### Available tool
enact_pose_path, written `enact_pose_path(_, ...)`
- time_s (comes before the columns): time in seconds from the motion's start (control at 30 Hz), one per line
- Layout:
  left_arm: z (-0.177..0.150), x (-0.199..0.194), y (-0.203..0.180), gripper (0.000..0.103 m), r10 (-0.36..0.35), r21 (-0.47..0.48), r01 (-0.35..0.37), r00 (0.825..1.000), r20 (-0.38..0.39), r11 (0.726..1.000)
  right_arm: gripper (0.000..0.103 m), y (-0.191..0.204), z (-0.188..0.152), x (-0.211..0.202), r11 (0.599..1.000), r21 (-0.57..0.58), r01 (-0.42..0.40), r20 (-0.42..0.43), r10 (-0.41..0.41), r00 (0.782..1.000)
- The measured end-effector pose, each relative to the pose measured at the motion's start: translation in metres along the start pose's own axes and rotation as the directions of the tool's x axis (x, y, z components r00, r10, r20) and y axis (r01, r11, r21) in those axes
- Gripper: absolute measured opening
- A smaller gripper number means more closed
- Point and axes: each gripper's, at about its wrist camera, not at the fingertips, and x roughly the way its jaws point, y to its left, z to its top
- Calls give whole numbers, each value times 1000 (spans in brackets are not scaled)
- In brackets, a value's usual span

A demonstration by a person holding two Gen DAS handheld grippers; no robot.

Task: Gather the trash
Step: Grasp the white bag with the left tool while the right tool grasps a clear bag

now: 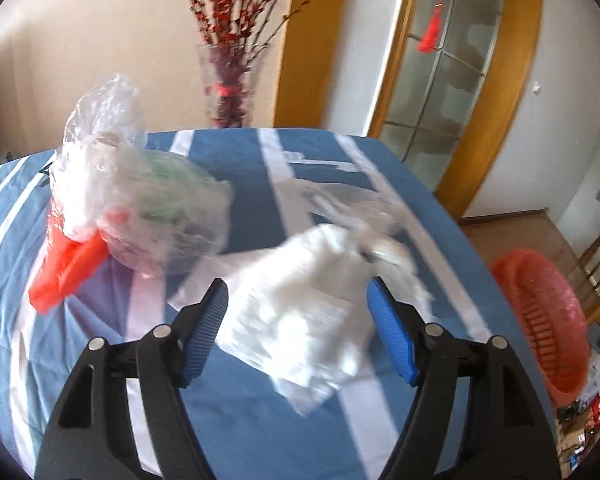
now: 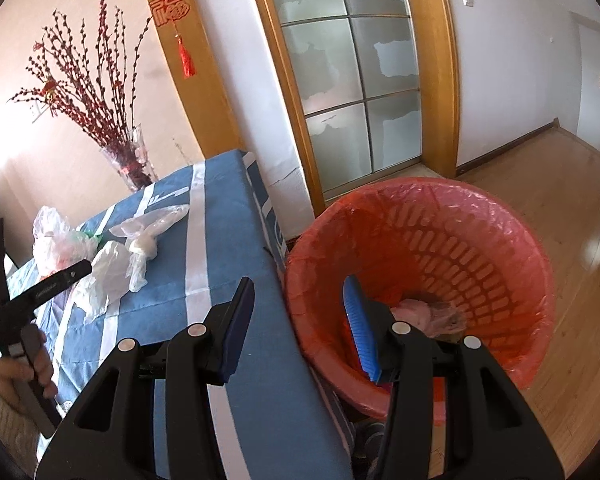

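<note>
Left hand-held gripper, lower centre, stands released around a white plastic bag on the blue-striped desk, while the right hand-held gripper hangs released, empty, beside the red-lined trash basket at right.

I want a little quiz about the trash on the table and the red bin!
1. True or false: the red bin stands on the floor beside the table.
2. What lies between the open fingers of the left gripper? A) a white bag B) a vase C) a tassel
3. Fill in: the right gripper is open and holds ____.

Key:
1. True.
2. A, the white bag; the pads do not press on it.
3. Nothing; its fingers straddle the table edge and the bin rim.
</note>
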Motion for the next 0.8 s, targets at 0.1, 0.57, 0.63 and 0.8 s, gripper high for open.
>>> enact_pose_path(0.1, 4, 14, 5, 71, 16, 6, -16, 999, -30, 1000, 48, 5, -1, 4, 1000, -8, -6, -10, 6, 1000)
enact_pose_path(0.57, -5, 36, 4, 28, -48, 5, 49, 990, -130, 999, 48, 42, -3, 19, 996, -72, -60, -47, 57, 997)
enact_pose_path(0.63, -6, 34, 8, 21, -62, -5, 61, 990, -127, 998, 48, 50, -3, 21, 994, -85, -76, -52, 72, 996)
enact_pose_path(0.8, -12, 15, 18, 19, -81, -18, 80, 992, -99, 997, 48, 76, -1, 29, 986, -125, -112, -67, 104, 992)
